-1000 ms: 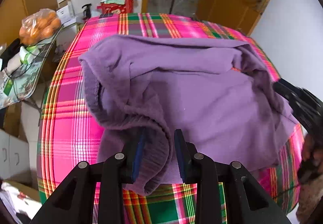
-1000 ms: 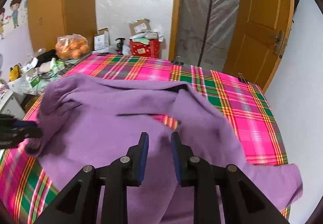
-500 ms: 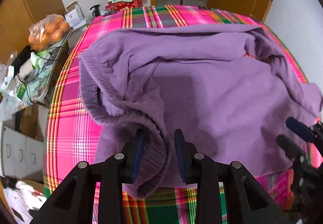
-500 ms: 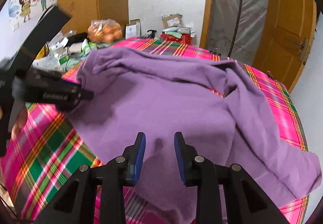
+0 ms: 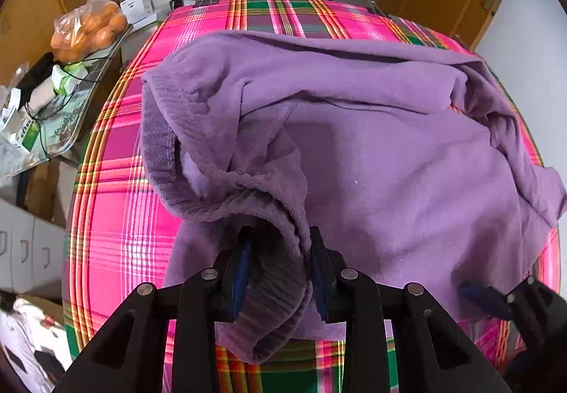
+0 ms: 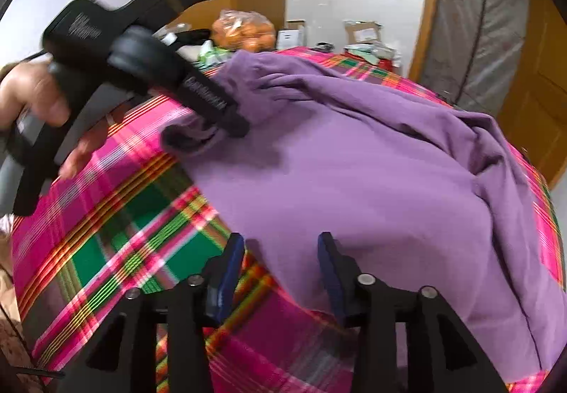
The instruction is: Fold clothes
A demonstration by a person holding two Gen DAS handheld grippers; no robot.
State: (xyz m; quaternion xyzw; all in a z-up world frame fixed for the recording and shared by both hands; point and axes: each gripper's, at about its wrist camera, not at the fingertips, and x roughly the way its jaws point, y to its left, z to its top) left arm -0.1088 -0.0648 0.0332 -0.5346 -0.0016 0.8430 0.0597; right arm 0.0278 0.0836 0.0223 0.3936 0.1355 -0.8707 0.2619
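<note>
A purple sweater (image 5: pixel 372 152) lies spread over the pink-and-green plaid tabletop (image 5: pixel 117 215). The left hand-held gripper (image 5: pixel 280 267) grips the sweater's ribbed hem at the near left edge, its jaws just closing further. The right hand-held gripper (image 6: pixel 281 272) stands open over the sweater's near edge, its jaws just widened, pads clear of the cloth.

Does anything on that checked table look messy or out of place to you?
The purple fleece sweater lies crumpled on the pink and green plaid cloth, not flat: its ribbed cuff hangs bunched between the left gripper's fingers, and its far side is rumpled. Nothing looks spilled or damaged.
</note>
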